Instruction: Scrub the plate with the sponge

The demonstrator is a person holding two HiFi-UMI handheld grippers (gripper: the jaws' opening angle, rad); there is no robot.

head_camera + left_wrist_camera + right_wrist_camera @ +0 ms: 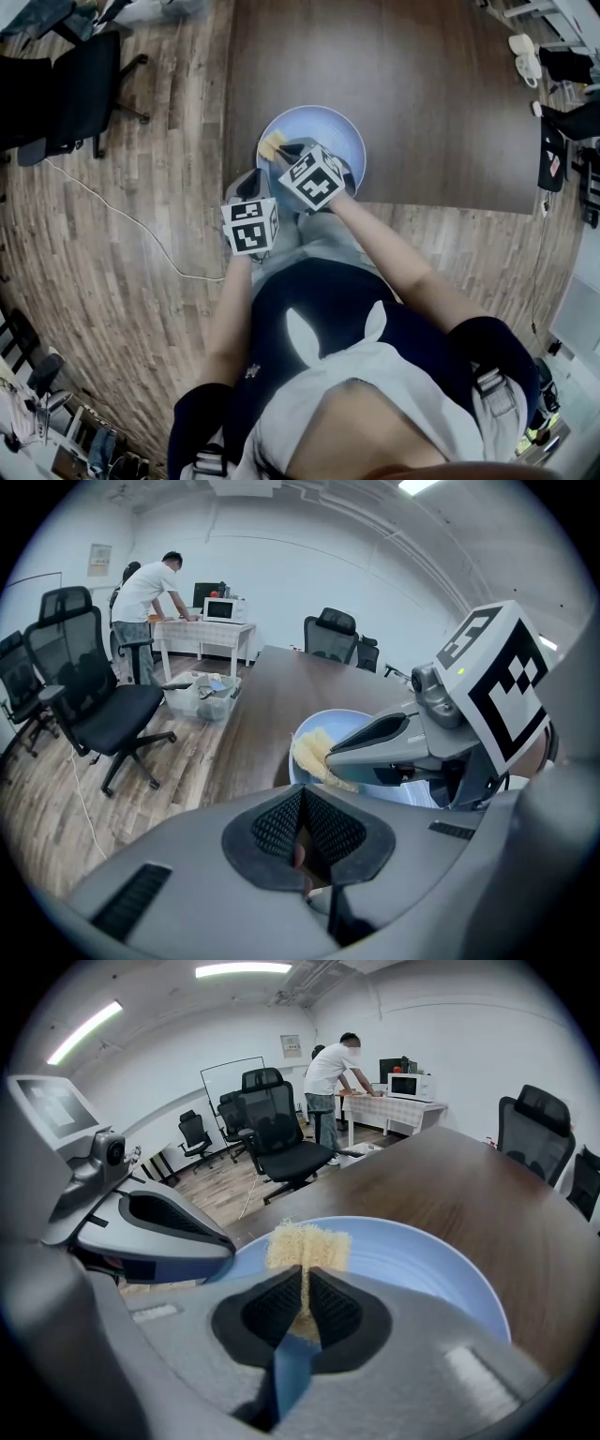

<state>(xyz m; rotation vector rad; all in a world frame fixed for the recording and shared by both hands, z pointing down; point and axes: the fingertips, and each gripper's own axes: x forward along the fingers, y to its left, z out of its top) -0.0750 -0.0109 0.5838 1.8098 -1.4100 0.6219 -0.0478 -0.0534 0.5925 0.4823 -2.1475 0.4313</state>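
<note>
The right claw (305, 1288) is clenched on the sponge (307, 1244). It pinches the sponge low down, so the pale yellow, open-pored upper part stands out past the tips, over the plate (422, 1265). The sponge looks soft and light and will likely squash and bend under pressure. A hold low and close to the working face should keep it from folding over.

The plate is pale blue, shallow and smooth, and sits on the tabletop (403, 84) close to its near edge. It is probably stiff, breakable if dropped, and apt to slide on the polished dark wood, so it wants steadying at the rim. The left claw (302, 829) is closed, just beside the plate's left rim. Only a thin pinkish sliver shows in its slit, and I cannot tell whether it pinches the rim.

The tabletop is long and dark brown. Around it lies a wood-plank floor (159, 159) with a white cable (122, 214) trailing across it, and black office chairs (98, 700) stand about. At a far white desk (202, 630) a person (145, 592) bends over.
</note>
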